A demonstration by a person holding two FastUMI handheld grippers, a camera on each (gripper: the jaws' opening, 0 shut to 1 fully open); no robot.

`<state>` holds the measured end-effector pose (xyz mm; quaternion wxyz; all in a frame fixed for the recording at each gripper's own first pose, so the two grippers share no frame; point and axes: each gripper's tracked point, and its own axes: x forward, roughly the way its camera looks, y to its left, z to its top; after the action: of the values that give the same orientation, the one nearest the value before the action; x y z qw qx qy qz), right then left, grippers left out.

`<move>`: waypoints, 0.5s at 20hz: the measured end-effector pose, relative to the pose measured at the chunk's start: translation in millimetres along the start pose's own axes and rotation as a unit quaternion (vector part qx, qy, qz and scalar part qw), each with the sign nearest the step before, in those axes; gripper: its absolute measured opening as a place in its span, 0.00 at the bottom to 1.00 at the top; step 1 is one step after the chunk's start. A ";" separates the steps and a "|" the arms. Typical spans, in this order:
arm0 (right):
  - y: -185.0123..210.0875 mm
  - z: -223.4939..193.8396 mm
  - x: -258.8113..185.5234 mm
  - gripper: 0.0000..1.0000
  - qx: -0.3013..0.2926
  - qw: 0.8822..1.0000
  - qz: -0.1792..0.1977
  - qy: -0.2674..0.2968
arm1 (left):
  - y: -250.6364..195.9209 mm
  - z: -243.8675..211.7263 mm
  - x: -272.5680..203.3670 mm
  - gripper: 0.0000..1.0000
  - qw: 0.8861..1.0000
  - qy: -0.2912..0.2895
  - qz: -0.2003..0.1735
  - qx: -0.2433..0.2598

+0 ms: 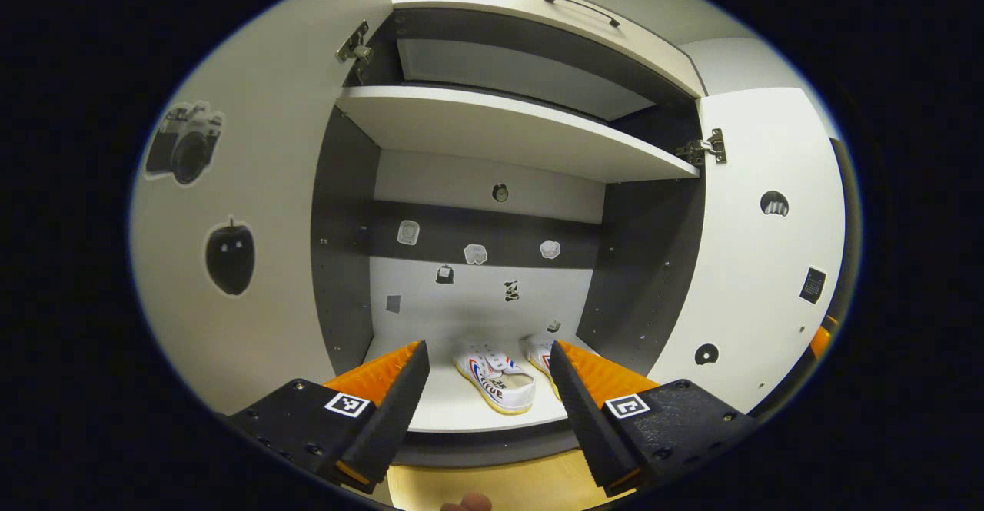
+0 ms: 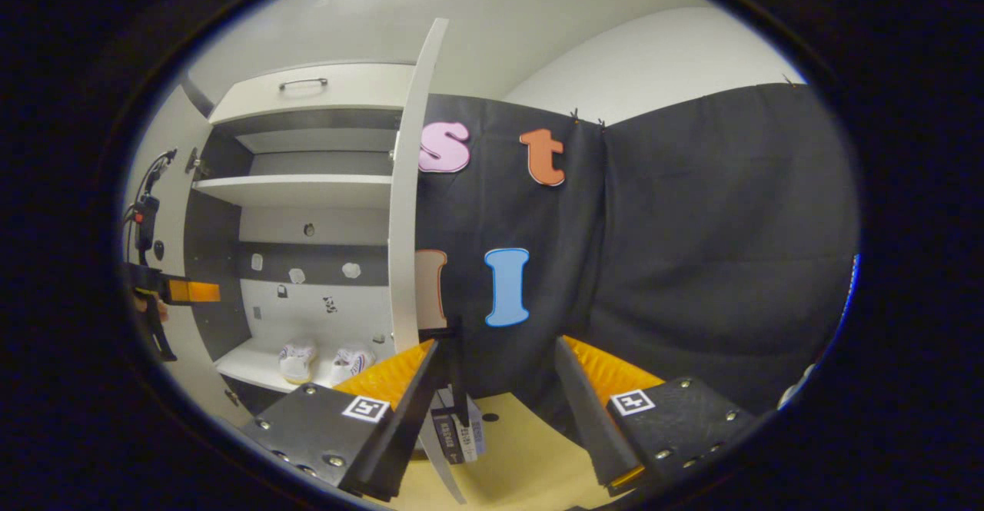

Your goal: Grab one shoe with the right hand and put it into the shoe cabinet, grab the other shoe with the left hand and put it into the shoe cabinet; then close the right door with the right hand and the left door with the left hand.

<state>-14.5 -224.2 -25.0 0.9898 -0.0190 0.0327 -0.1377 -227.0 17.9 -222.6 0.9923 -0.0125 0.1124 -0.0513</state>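
With both shoes [image 1: 496, 376] inside the cabinet, the released right tool [image 2: 496, 403] faces the right door [image 2: 411, 211], a rigid, light panel best pushed on its free edge.

We see white shoes [image 1: 496, 376] with red and blue stripes. The shoe cabinet [image 1: 507, 123] is white with dark grey inner walls. The floor [image 2: 523, 457] is pale yellow.

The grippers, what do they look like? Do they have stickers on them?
Each gripper, left and right, has two wedge-shaped fingers with ridged inner faces on black bodies with small screws. Each finger base carries a small square black-and-white marker, like a sticker. In the right gripper view, the left gripper has a black handle with cables looping above.
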 end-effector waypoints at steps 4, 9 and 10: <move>1.7 -0.1 1.5 0.89 0.000 1.000 0.019 0.002 | 1.0 0.9 -5.6 0.95 1.000 -0.004 0.002 0.002; 7.1 0.1 1.6 0.75 -0.005 1.000 0.027 0.004 | 3.5 8.2 -18.7 0.95 1.000 -0.015 0.002 0.009; 8.5 0.4 1.0 0.78 -0.009 0.999 0.032 0.003 | 2.2 10.6 -21.4 0.95 1.000 -0.017 -0.001 0.008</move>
<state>-11.2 -216.3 -25.1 0.9933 -0.0269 0.0373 -0.1057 -245.2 22.5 -207.6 0.9940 -0.0053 0.0948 -0.0535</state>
